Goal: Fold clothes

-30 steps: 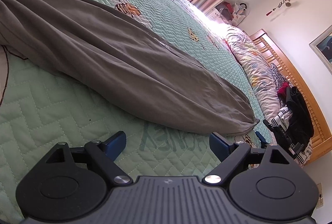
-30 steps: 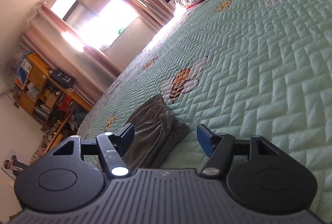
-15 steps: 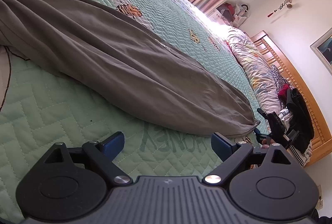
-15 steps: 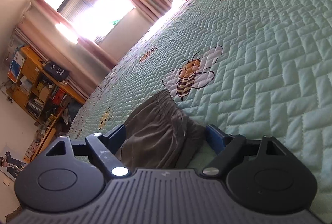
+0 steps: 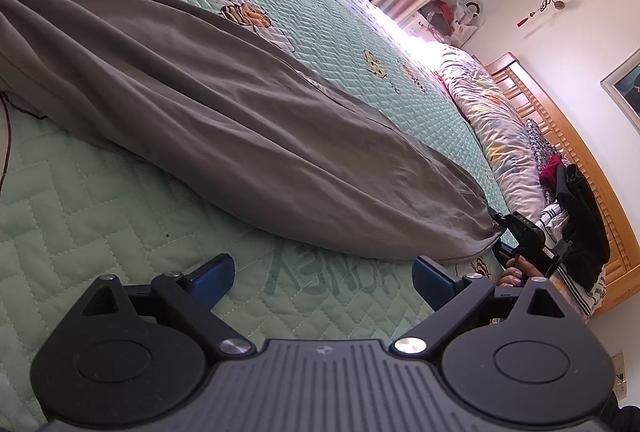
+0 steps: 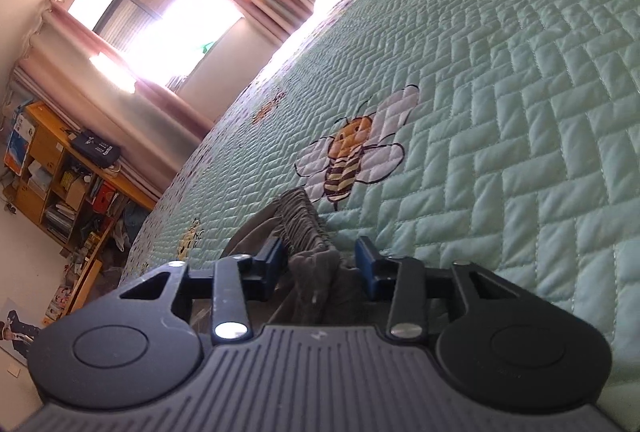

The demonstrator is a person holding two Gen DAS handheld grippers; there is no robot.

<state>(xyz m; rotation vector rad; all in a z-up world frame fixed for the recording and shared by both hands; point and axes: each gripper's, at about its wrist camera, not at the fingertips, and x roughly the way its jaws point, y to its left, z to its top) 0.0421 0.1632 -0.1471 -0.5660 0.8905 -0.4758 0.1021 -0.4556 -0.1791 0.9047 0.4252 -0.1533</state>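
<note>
Left wrist view: the grey trousers (image 5: 224,136) are cut off at the left edge, so the waistband end is only partly seen. The right gripper (image 5: 520,232) is small and partly hidden behind the left gripper's body, with fingers (image 5: 516,268) of a hand just below it. The trousers lie stretched across the green quilt (image 5: 100,216), beyond the left gripper (image 5: 320,272), not touching it; its jaws stand wide apart and are opening, with only quilt between them. Mirrored stitched lettering on the quilt between the fingers seems to read "HONEY".

In the right wrist view, the right gripper (image 6: 322,262) is closing on the gathered cuff (image 6: 308,232) of the trousers, which sits bunched between its blue pads (image 6: 366,264); whether they already press cannot be told.
</note>
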